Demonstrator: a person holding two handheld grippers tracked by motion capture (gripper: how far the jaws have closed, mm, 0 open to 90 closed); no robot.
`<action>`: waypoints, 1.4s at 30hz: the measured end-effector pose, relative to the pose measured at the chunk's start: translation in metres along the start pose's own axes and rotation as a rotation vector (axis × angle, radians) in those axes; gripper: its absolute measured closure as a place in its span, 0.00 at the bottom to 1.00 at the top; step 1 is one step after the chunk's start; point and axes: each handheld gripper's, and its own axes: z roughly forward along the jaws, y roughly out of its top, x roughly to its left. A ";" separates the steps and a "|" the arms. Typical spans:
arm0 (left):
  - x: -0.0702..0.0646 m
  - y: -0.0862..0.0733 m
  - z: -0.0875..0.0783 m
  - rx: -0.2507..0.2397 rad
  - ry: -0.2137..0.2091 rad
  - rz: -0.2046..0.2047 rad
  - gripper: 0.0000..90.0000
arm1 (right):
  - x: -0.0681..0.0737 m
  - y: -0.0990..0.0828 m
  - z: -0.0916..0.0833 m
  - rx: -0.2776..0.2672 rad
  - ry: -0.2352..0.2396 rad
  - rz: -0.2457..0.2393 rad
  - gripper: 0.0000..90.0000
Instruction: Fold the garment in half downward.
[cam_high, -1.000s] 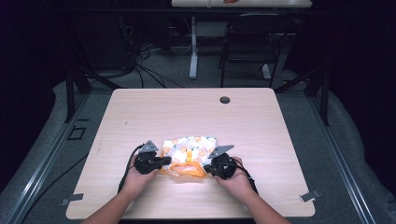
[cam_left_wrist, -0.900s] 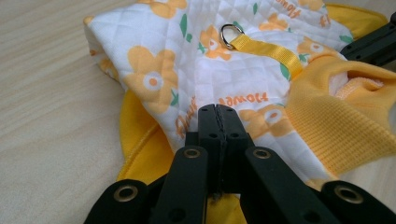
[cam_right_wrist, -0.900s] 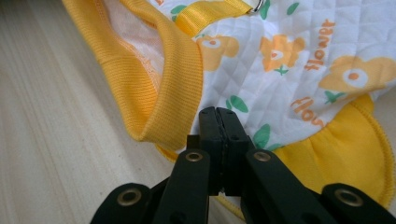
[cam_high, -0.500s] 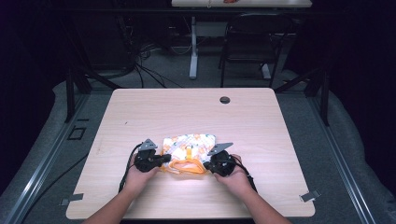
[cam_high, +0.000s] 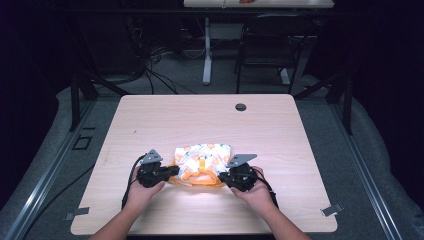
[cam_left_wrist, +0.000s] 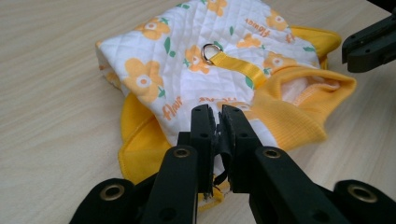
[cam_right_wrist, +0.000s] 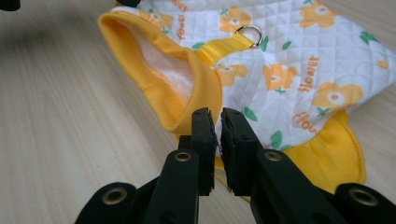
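Left claw (cam_left_wrist: 218, 122) and right claw (cam_right_wrist: 219, 125) clamped on flowered garment's (cam_high: 202, 156) near corners

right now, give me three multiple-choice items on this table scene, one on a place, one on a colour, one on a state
1. Where on the table does the floral garment lie?
A. near edge, between the grippers
B. far edge, by the hole
C. right corner

2. What colour is the garment's trim?
A. blue
B. yellow
C. black

3. How does the left gripper stand?
A. wide open above the table
B. lying loose
C. shut on the garment

Answers: 1 A, the high view shows it between the left gripper and right gripper; 2 B, ribbed yellow edges; 3 C, cloth pinched between its jaws.
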 end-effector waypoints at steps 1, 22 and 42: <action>-0.002 0.001 -0.003 0.002 0.005 0.020 0.93 | 0.000 0.000 0.000 0.000 0.000 0.000 0.92; -0.010 -0.020 -0.050 -0.035 0.032 -0.037 0.65 | 0.022 -0.032 -0.033 -0.026 -0.053 -0.028 0.70; -0.015 -0.051 -0.048 0.029 0.086 0.071 0.60 | 0.036 -0.051 -0.020 -0.020 -0.069 -0.066 0.64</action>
